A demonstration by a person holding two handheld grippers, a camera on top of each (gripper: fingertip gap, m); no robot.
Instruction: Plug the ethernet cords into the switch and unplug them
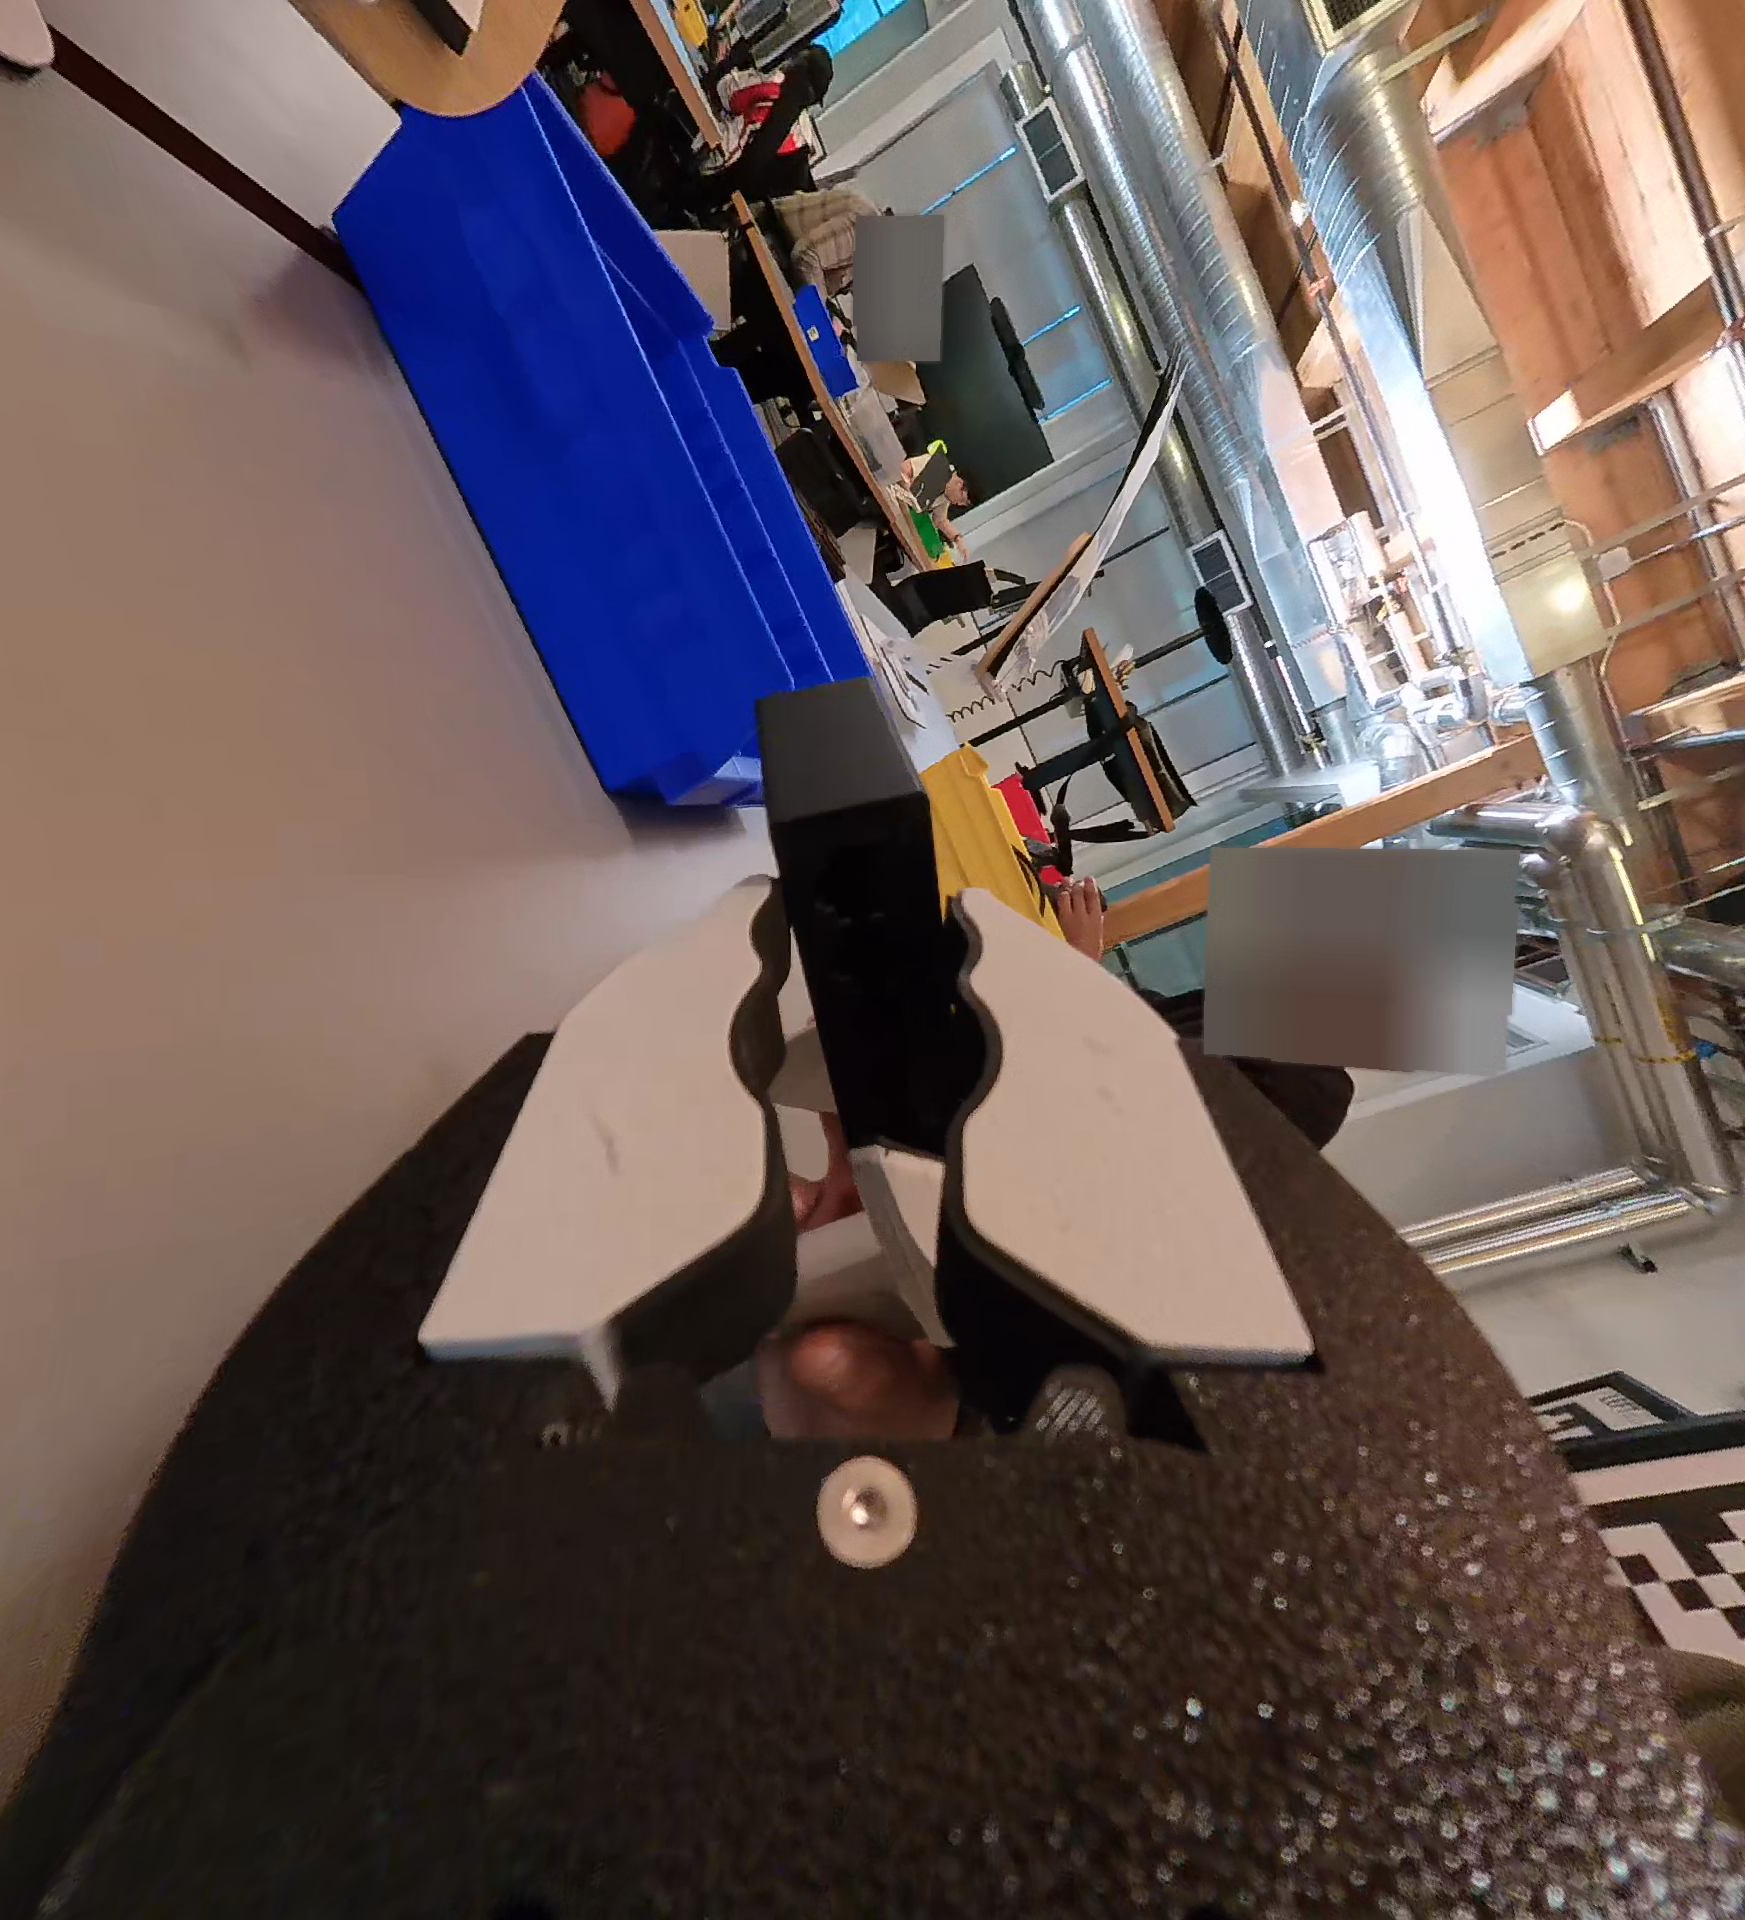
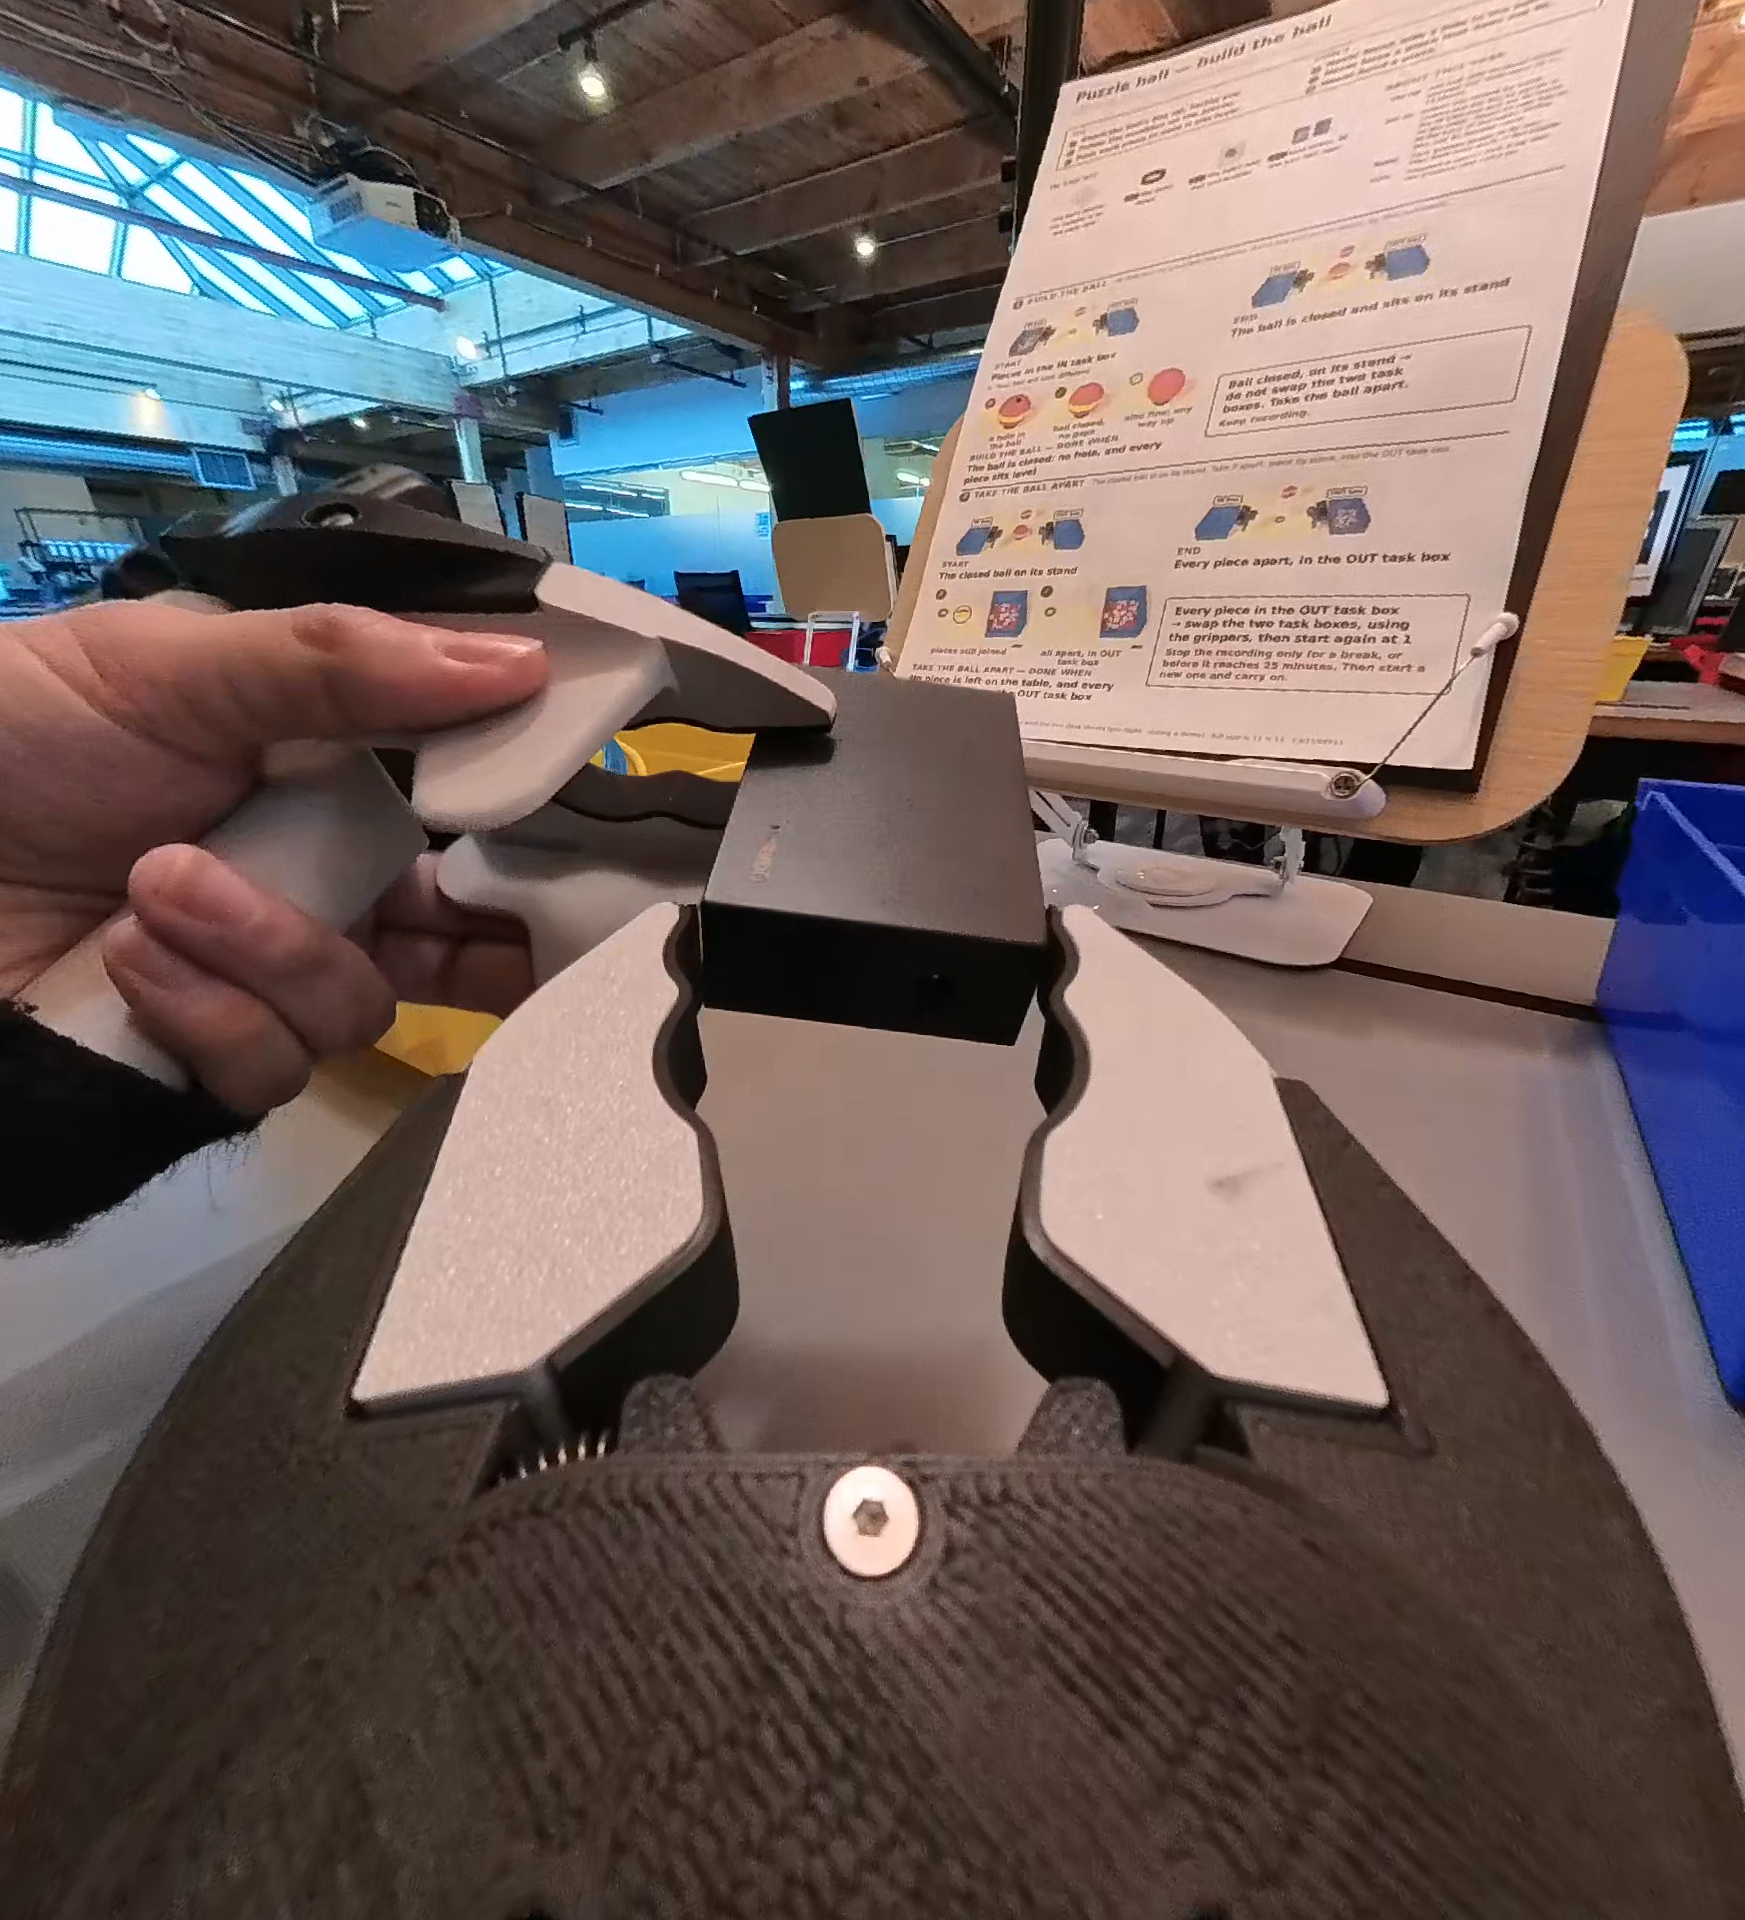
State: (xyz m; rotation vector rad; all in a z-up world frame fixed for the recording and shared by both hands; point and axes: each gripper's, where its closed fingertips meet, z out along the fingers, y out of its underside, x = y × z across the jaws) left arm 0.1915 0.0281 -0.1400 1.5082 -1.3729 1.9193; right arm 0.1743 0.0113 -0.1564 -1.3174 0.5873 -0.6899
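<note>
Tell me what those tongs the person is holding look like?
Both tongs, left and right, have a rough, grainy black plastic body with one silver bolt in the middle. Each carries two broad pale grey fingers with wavy black inner edges. The left one has a white handle and a black-and-white checker marker. The person's hand shows a fuzzy black cuff.

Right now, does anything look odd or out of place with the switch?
Yes. The black switch is held off the grey table by both sets of tongs, the right tongs at one end, the left tongs across it. No ethernet cords show in either view.
</note>
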